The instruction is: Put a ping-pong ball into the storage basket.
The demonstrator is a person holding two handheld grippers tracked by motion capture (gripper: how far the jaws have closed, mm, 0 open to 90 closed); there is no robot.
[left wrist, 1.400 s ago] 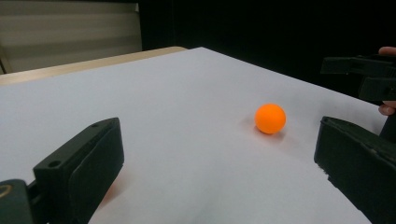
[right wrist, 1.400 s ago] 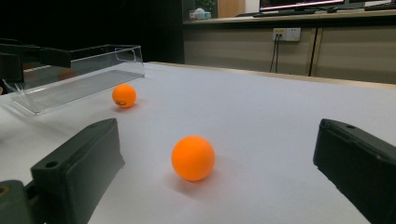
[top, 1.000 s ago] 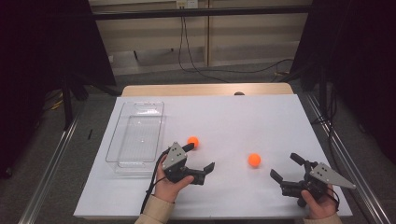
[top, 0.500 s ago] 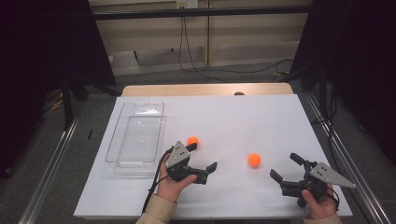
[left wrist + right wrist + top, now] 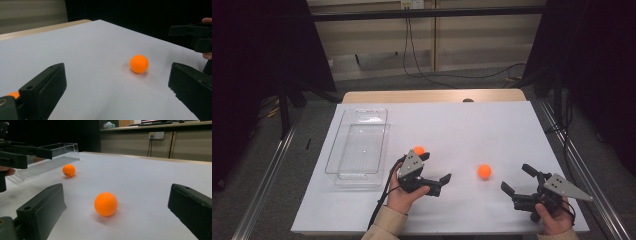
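Nothing much has shifted since the earlier frames: both hands and both balls sit where they were, with at most a slight settling of the left hand.

On the white-covered desk two orange balls lie in the near half. One orange ball rests between the two grippers, right of the desk's middle and toward the near edge. The left gripper, held by the person's left hand near the near edge, has its jaws spread wide and holds nothing. In the left gripper view that ball lies ahead of the jaws and between their lines, well apart from both, with nothing touching it. The second orange ball lies just beyond the left gripper's far jaw, close beside it; whether they touch cannot be told.

The right gripper sits near the desk's near right corner in the person's right hand, its jaws also parted and empty. In the right gripper view the nearer ball lies on the desk between the two jaws' lines, ahead of them and apart from both.

A clear plastic tray stands along the desk's left edge, empty, and the second ball lies just beside its near right corner.
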